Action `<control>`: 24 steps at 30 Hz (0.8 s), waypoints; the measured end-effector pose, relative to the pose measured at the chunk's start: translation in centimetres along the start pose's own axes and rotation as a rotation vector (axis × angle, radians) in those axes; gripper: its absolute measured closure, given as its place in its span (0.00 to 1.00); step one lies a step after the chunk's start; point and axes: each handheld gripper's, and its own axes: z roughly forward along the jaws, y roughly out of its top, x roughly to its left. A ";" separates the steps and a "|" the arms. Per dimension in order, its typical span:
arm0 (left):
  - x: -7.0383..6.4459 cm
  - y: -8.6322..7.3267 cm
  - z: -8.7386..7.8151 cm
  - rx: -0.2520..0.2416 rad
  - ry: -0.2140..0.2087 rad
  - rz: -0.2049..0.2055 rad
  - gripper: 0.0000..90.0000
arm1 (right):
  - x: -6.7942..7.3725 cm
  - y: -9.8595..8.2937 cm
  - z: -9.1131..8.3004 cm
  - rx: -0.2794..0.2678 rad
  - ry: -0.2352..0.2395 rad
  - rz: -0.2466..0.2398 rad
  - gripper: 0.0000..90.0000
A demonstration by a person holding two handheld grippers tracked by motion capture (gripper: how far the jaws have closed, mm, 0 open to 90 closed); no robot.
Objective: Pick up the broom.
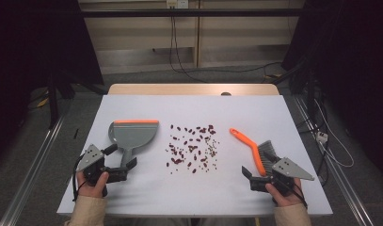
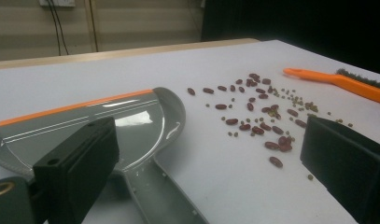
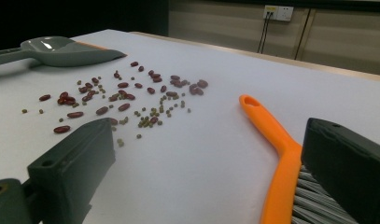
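the grey dustpan (image 1: 131,134) is lying flat on the left part of the white bench (image 1: 194,200), its orange-edged lip (image 1: 136,122) facing away from the person and its handle (image 1: 127,157) pointing back toward them. the left tool (image 1: 125,167) is sitting at the end of that handle with its jaws spread wide, one on each side of it, and not closing on it; in the left gripper view the dustpan (image 2: 108,123) is lying between the two black jaws, handle running down the middle. the orange brush (image 1: 252,148) is lying on the right part of the bench, thin handle tip pointing away and toward the centre, grey bristles (image 1: 268,150) at the near end. the right tool (image 1: 251,173) is resting just at the bristle end, jaws wide apart, and in the right gripper view the brush (image 3: 276,154) is lying just inside the right-hand jaw. between dustpan and brush, dark red beans (image 1: 194,146) and smaller greenish ones (image 3: 152,114) are lying scattered across the middle of the bench. a hand (image 1: 92,186) is holding each tool from the near edge.
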 end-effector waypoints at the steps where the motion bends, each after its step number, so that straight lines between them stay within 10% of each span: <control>1: 0.0 0.0 0.0 0.002 -0.001 0.002 0.05 | 0.0 0.0 0.0 0.000 0.000 0.000 0.03; 24: 0.0 -0.1 0.0 0.005 -0.004 -0.012 0.05 | -1.0 3.0 1.5 0.071 -0.084 0.069 0.13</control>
